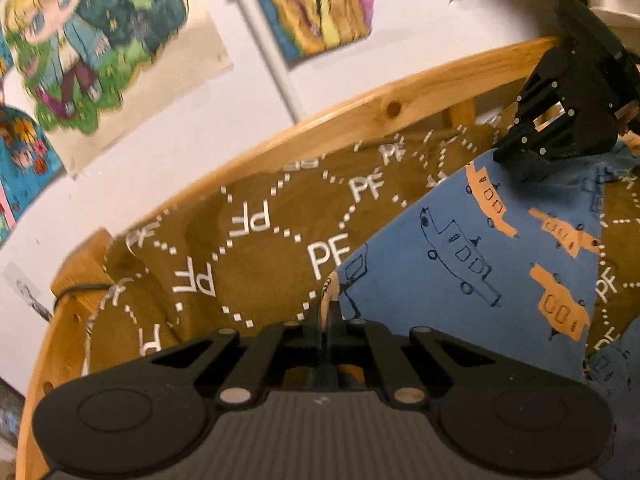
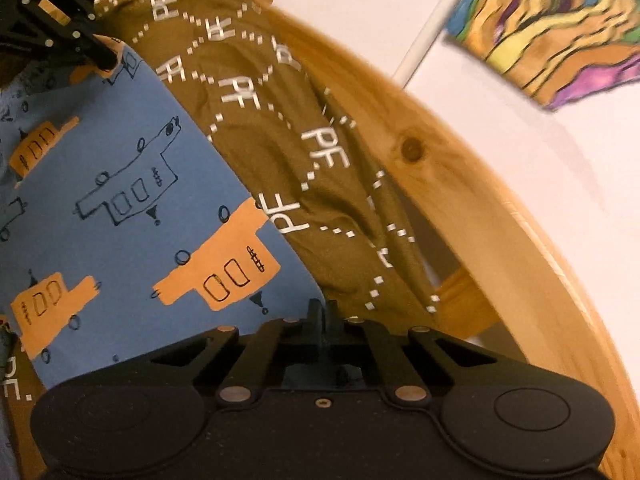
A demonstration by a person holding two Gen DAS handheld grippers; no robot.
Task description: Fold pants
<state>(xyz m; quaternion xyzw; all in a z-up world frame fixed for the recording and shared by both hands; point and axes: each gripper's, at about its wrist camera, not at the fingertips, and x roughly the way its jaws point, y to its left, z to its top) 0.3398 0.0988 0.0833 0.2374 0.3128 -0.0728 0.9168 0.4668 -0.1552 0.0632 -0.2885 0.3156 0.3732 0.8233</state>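
The pants [image 1: 460,240] are blue with orange and outlined car prints; they lie on an olive-brown bed cover with white "PF" letters [image 1: 260,240]. My left gripper [image 1: 329,312] is shut on one corner of the pants. My right gripper [image 2: 322,312] is shut on another corner of the pants [image 2: 120,184]. The right gripper also shows in the left wrist view [image 1: 516,152] at the far right edge of the fabric, and the left gripper shows in the right wrist view [image 2: 102,60] at top left.
A curved pine bed rail [image 1: 360,120] runs behind the cover, also in the right wrist view [image 2: 460,184]. Behind it is a white wall with a white pipe [image 1: 264,40] and colourful posters [image 1: 92,40].
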